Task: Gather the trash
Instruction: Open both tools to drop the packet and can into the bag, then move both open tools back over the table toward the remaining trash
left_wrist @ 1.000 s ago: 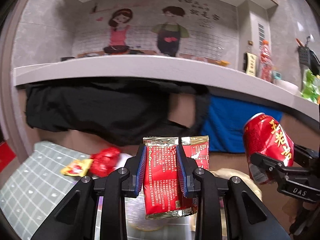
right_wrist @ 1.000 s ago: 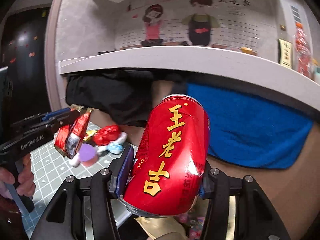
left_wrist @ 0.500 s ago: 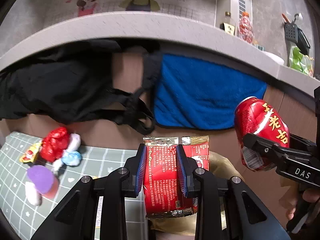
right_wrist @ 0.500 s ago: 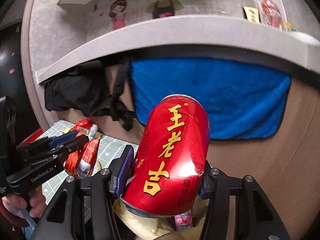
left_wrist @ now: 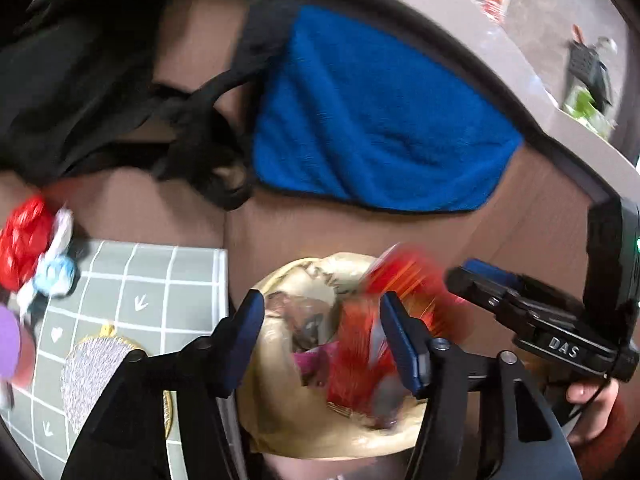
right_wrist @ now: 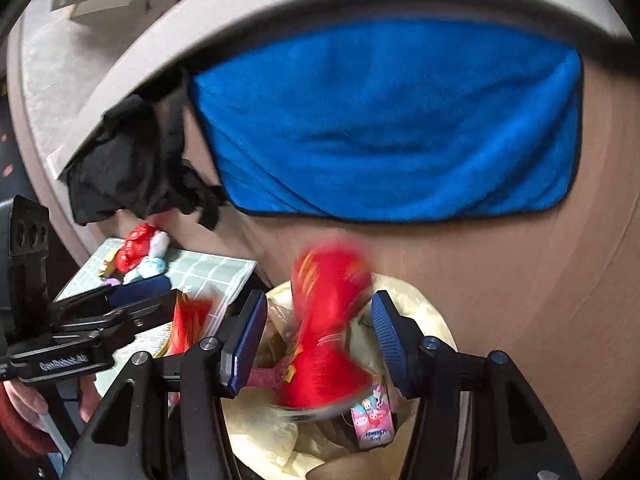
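Both tongs are seen spread over the mouth of the beige trash bag point(left_wrist: 288, 432), and both loads are released. In the left wrist view the left tongs point(left_wrist: 322, 338) have just been opening; the red snack packet point(left_wrist: 356, 360), pinched between the pads half a second ago, is now a red blur between the jaws, free of the left pad, with contact at the right pad not resolvable through the blur, judged to be dropping into the bag. In the right wrist view the right tongs point(right_wrist: 318, 338) are likewise spread with clear gaps either side of the red can point(right_wrist: 324, 328), which was clamped half a second ago and is now smeared by motion, apparently falling toward the bag opening at 6 o'clock. A pink carton point(right_wrist: 372, 420) and other wrappers are noted already inside the bag. Compared with a second ago, both views have tipped downward and the bag has come to fill the lower centre. On the gridded mat point(left_wrist: 160, 280) of the tabletop, at 9 o'clock in the left view, a red crumpled wrapper point(left_wrist: 24, 236) and a pale blue wrapper point(left_wrist: 56, 276) are left uncollected; a purple item point(left_wrist: 10, 340) lies at the frame edge, identity not resolved. A blue towel point(left_wrist: 380, 120) hangs at 12 o'clock. Judgement: this drop is essentially done; the task is not finished, since the mat items remain to be fetched.
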Demonstrator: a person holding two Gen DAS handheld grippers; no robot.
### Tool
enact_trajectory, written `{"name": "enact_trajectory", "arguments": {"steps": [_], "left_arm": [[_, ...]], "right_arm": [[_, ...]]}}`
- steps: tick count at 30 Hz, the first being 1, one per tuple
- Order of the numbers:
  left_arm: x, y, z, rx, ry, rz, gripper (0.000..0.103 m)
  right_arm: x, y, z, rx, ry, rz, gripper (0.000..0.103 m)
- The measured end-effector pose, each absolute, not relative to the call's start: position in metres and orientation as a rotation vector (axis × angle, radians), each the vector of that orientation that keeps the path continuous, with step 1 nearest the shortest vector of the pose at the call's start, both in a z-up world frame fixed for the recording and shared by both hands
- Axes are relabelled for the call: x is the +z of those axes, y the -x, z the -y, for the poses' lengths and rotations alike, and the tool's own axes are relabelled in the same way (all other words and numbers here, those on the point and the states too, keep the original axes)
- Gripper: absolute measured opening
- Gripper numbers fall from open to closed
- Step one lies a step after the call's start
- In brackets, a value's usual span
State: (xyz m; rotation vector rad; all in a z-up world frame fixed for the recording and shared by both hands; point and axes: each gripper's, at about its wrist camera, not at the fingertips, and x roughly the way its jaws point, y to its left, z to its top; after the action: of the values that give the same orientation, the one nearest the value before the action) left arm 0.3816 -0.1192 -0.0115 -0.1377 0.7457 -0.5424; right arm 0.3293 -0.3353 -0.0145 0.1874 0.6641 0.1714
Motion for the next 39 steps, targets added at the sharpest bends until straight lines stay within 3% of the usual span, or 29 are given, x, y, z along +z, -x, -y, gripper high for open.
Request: {"name": "enact_trajectory", "arguments": {"steps": [12,26,34,39], "left_arm": [[0.008,-0.373,0.029,-0.314,0.187,-0.702,0.062],[0.018,-0.333,-0.160,-0.017,0.349,-0.600,0.062],[-0.010,-0.329,-0.243,0.034,0.470,-0.663,0.062],[-0.037,-0.331,-0.237,-0.046,0.448,-0.755,0.062]], "right_arm": [[0.008,-0.310,0.302,0.164,-0.109,-0.632,0.052],[0.058,-0.293,0.183,0.347,-0.033,-0.517,0.052],[0.063,-0.305,0.109,0.446,0.012,-0.536,0.052],[0.052,-0.316,0.079,0.492,0.039,-0.572,0.052]]}}
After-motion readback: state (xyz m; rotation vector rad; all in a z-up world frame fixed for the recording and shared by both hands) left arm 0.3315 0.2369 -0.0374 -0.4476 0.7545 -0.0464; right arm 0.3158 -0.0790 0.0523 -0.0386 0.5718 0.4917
